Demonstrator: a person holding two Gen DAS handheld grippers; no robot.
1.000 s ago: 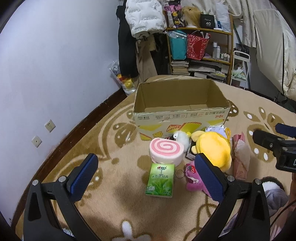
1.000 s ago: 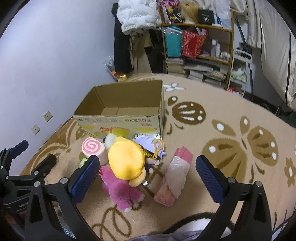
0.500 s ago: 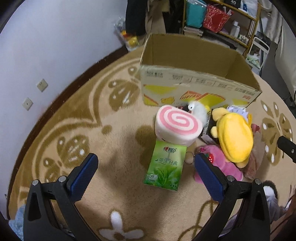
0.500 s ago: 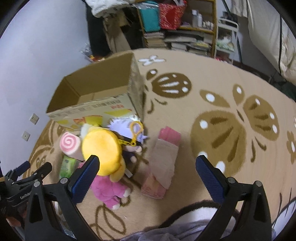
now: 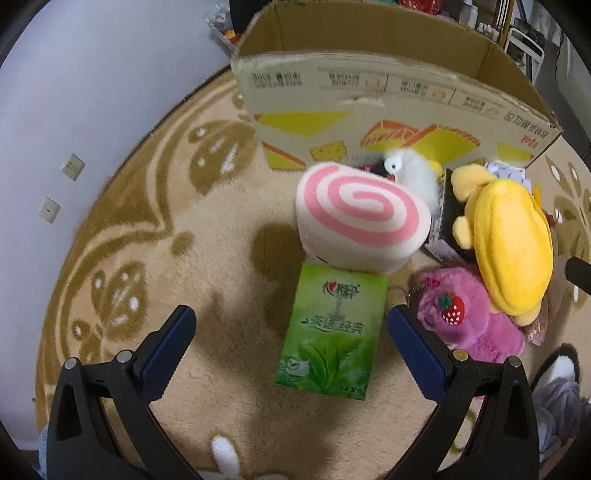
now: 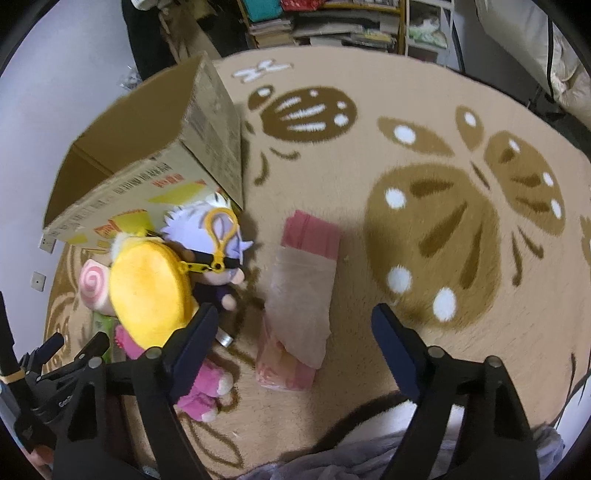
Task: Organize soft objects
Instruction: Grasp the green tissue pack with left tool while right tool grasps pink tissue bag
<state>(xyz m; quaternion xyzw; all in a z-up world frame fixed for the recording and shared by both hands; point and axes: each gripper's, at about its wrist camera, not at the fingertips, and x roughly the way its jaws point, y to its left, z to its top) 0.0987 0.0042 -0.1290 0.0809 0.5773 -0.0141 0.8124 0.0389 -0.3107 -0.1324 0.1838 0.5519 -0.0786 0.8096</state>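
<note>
My left gripper (image 5: 288, 328) is open and hangs just above a green tissue pack (image 5: 332, 332) that lies on the carpet between its fingers. Behind the pack lie a pink swirl roll cushion (image 5: 358, 218), a white fluffy toy (image 5: 410, 173), a yellow plush (image 5: 509, 240) and a pink strawberry plush (image 5: 465, 321). An open cardboard box (image 5: 369, 99) stands behind them. My right gripper (image 6: 291, 325) is open above a pink and beige tissue pack (image 6: 299, 306). To its left are the yellow plush (image 6: 147, 291) and a white-haired doll (image 6: 218, 236).
A beige patterned carpet (image 6: 424, 221) covers the floor. A pale wall with sockets (image 5: 62, 177) runs along the left. Shelves with books (image 6: 332, 26) stand at the back. A grey cloth (image 6: 351, 454) lies at the near edge. The left gripper's body (image 6: 48, 376) shows at lower left.
Both grippers have come down and forward toward the pile. The left one now straddles the green tissue pack; the right one is over the pink and beige pack. Both stay open.
</note>
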